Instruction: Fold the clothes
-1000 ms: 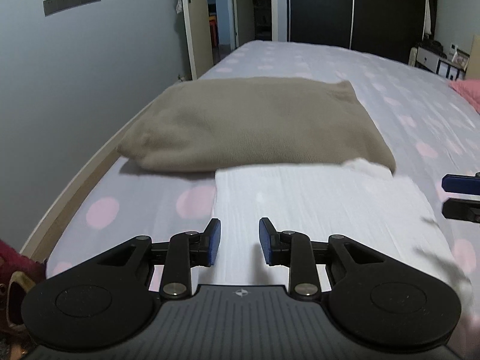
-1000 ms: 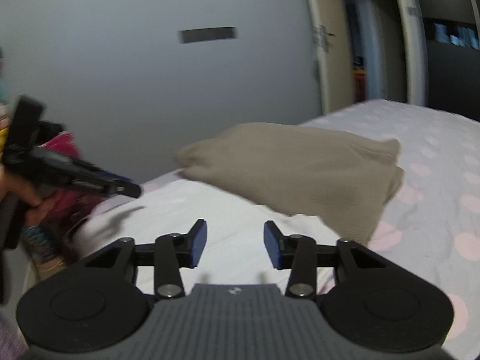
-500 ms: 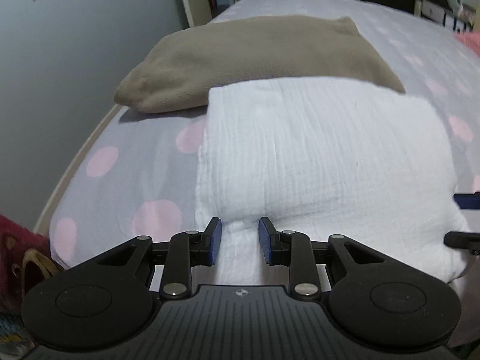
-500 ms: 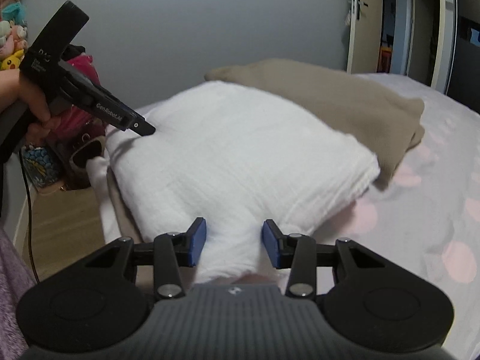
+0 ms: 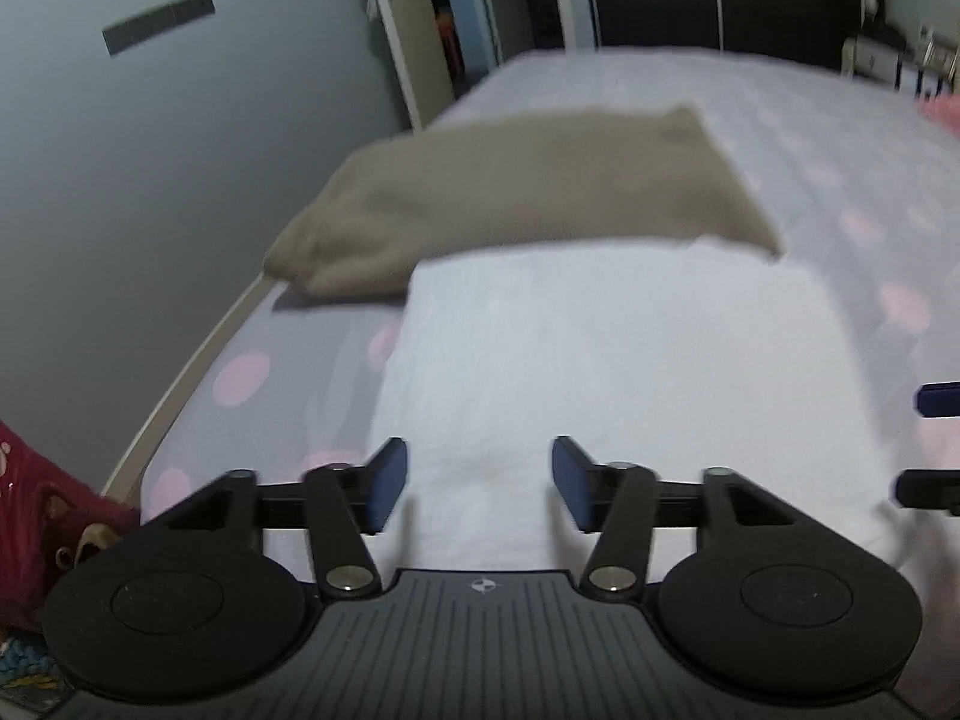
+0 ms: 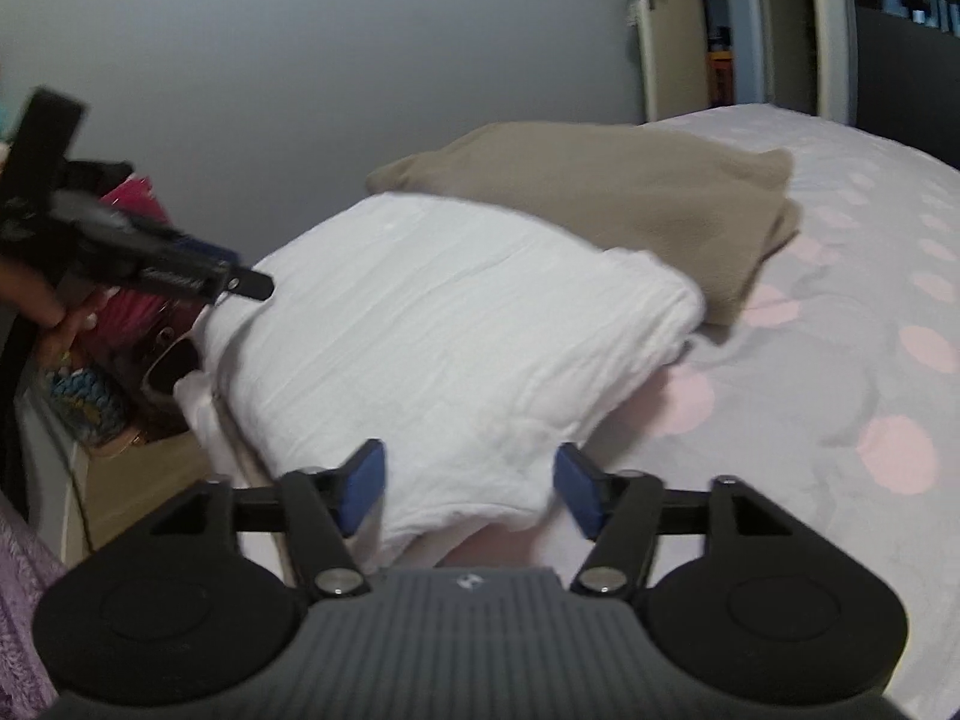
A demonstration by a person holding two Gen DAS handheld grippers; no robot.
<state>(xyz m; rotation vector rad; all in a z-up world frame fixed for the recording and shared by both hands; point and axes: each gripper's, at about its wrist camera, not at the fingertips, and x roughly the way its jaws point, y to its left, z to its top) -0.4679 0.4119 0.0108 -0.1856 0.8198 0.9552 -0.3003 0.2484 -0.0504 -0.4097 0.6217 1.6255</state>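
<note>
The white cloth (image 6: 456, 324) lying past the fingers is looking soft and crinkly. The tan cloth (image 6: 606, 192) lying farther beyond it is looking fuzzy and matt. The bed sheet (image 6: 840, 360) is looking smooth. The fingers (image 6: 360, 486) are wearing dull blue pads on matt black plastic with shiny metal pins.

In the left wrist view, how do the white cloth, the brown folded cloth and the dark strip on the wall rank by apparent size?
1. White cloth, though it lies nearest the camera, which enlarges it.
2. Brown folded cloth.
3. Dark strip on the wall, clearly smallest.
</note>
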